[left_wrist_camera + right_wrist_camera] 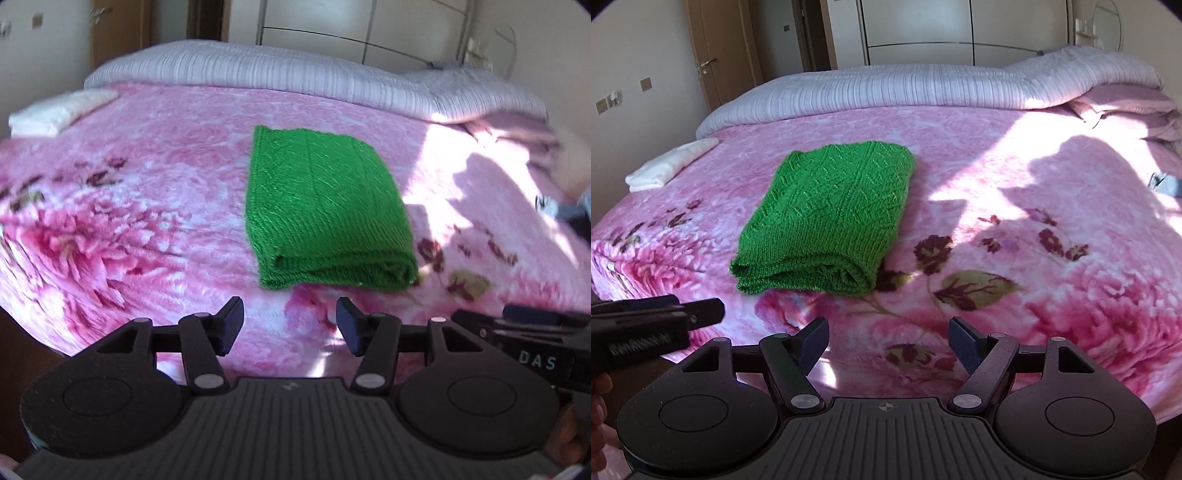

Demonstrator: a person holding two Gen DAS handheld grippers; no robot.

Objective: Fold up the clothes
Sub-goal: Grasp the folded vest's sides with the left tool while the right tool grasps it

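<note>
A green knitted garment [325, 210] lies folded into a thick rectangle on the pink flowered blanket [147, 192], its rolled fold edge nearest me. The right wrist view shows the same green garment [827, 218] left of centre on the blanket [1015, 221]. My left gripper [290, 325] hovers just short of the fold edge, open, nothing between its fingers. My right gripper [888, 341] is open too and empty, a little back from the garment and to its right. The left gripper's finger [701, 314] pokes in at the lower left of the right wrist view.
A folded white cloth [670, 166] lies at the bed's far left edge. A ribbed lilac quilt [905, 92] is bunched across the head of the bed, with pink bedding [1126, 107] heaped at the far right. Wardrobe doors [923, 29] stand behind. A small dark object [1165, 184] lies at the right edge.
</note>
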